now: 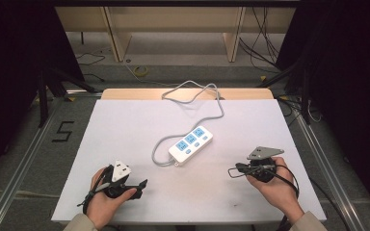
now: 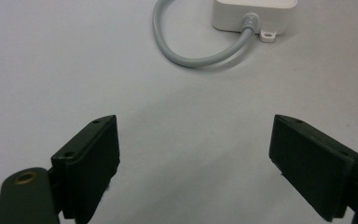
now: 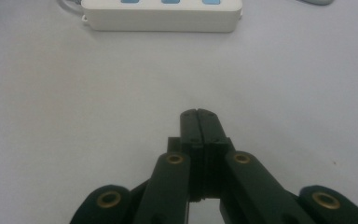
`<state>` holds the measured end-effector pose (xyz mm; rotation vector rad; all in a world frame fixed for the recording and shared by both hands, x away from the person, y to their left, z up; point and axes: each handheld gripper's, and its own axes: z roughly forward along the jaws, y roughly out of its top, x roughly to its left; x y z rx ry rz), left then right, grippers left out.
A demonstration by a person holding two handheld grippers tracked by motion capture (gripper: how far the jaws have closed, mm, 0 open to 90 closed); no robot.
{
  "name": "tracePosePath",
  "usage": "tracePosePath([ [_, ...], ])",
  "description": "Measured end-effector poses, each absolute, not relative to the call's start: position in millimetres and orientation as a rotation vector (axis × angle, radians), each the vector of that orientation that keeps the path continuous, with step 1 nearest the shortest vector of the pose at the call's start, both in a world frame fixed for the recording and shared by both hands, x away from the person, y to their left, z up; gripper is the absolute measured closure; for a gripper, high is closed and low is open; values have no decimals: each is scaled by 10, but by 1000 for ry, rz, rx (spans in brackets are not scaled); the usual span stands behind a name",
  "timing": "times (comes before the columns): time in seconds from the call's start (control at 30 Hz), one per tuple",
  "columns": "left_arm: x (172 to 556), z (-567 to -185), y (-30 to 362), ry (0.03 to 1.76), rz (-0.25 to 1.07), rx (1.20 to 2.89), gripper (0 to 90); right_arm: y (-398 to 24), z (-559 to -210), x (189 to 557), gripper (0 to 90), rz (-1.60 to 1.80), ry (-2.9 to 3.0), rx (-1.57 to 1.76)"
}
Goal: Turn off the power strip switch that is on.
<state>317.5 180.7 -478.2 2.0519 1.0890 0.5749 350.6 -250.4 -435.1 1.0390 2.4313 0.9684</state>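
A white power strip (image 1: 190,143) with three blue sockets lies slantwise at the middle of the white table (image 1: 125,120). Its grey cable (image 1: 160,153) loops out of the near-left end and runs off over the table's far edge. The person's left hand holds my left gripper (image 1: 137,182) at the near left, jaws open wide with nothing between them. In the left gripper view that gripper (image 2: 193,126) faces the strip's cable end (image 2: 254,14) and the cable loop (image 2: 191,56). At the near right, my right gripper (image 1: 231,171) is shut on nothing. In the right gripper view its tips (image 3: 198,112) point at the strip's long side (image 3: 163,16).
A wooden strip (image 1: 125,94) edges the table's far side. Beyond it are wooden shelf legs (image 1: 118,43) and loose cables on the floor (image 1: 141,71). A black "5" (image 1: 63,131) is marked on the floor at the left. Dark curtains flank both sides.
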Motion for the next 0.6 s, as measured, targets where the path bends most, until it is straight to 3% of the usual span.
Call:
tracePosePath([
  [0.6, 3176, -4781, 1805, 1087, 577, 2052, 157, -2400, -4282, 3634, 900, 947, 2433, 1039],
])
